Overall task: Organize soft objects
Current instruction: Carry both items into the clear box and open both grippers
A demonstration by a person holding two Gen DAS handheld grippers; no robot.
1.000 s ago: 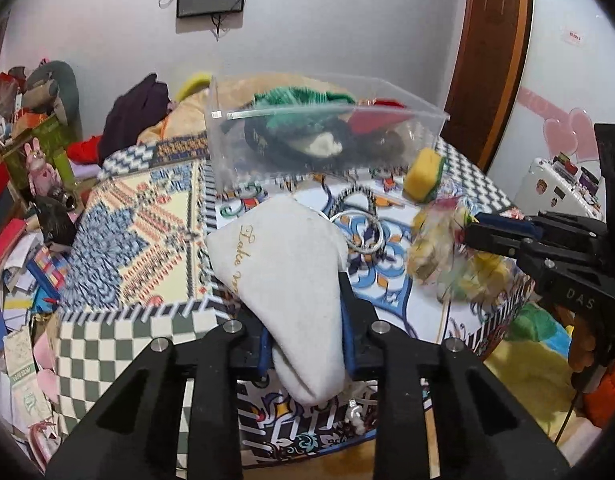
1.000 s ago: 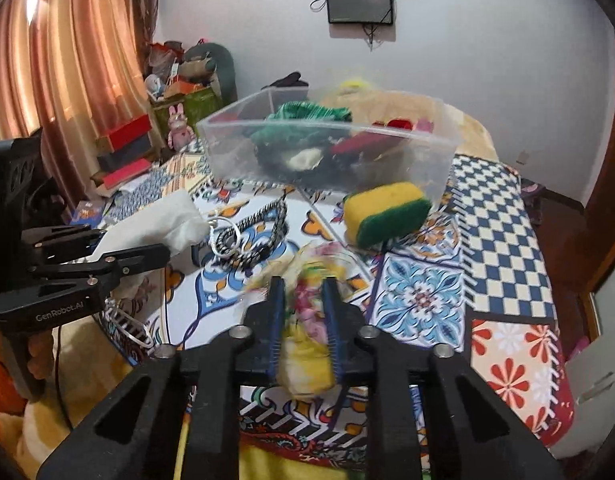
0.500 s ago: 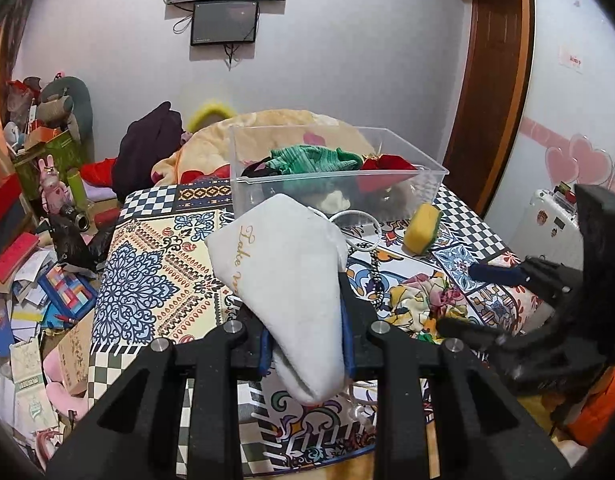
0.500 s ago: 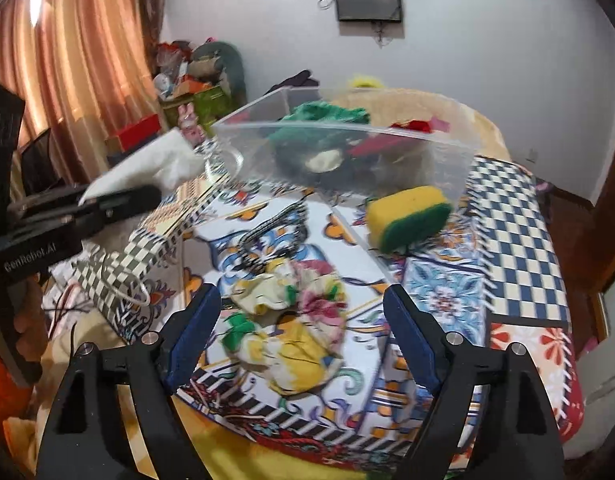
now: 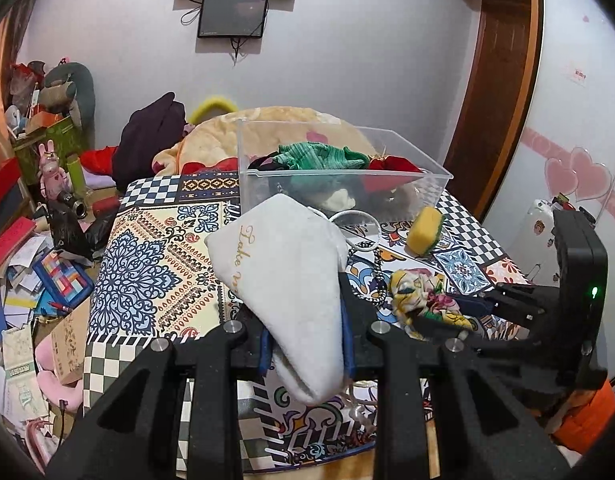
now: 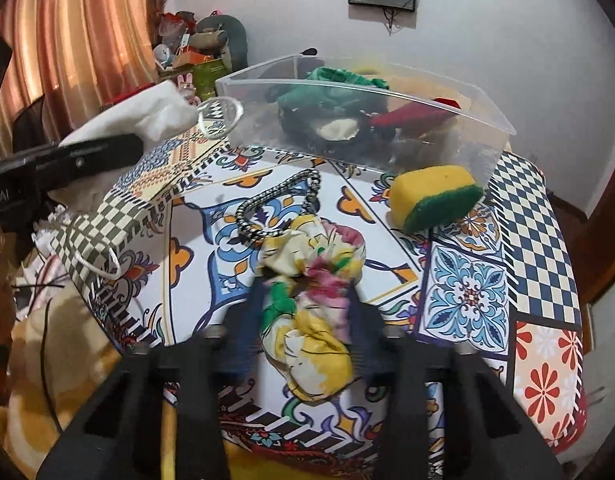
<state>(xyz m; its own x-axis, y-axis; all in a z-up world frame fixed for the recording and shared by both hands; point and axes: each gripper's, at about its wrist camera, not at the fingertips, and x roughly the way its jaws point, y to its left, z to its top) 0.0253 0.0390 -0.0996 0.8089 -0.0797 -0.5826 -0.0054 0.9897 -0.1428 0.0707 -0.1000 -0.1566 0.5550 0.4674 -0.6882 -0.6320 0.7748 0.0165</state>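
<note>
My left gripper (image 5: 305, 332) is shut on a white cloth pouch (image 5: 283, 276) with gold lettering and holds it above the patterned table; the pouch also shows in the right wrist view (image 6: 147, 116). My right gripper (image 6: 305, 312) is closed around a floral scrunchie (image 6: 311, 280), which also shows in the left wrist view (image 5: 421, 296) between the right fingers. A clear plastic bin (image 5: 435, 168) at the back of the table holds green, red and dark soft items (image 6: 335, 84). A yellow-green sponge (image 6: 431, 196) lies in front of the bin.
A black-and-white beaded chain (image 6: 279, 200) lies on the patterned tablecloth (image 6: 471, 292) beside the scrunchie. A white cord ring (image 6: 219, 116) hangs from the pouch. Clutter, boxes and toys (image 5: 35, 216) fill the floor left of the table.
My right gripper had opened and let the scrunchie lie on the table; it has now closed on it again. My left gripper has lifted and pulled back with the pouch.
</note>
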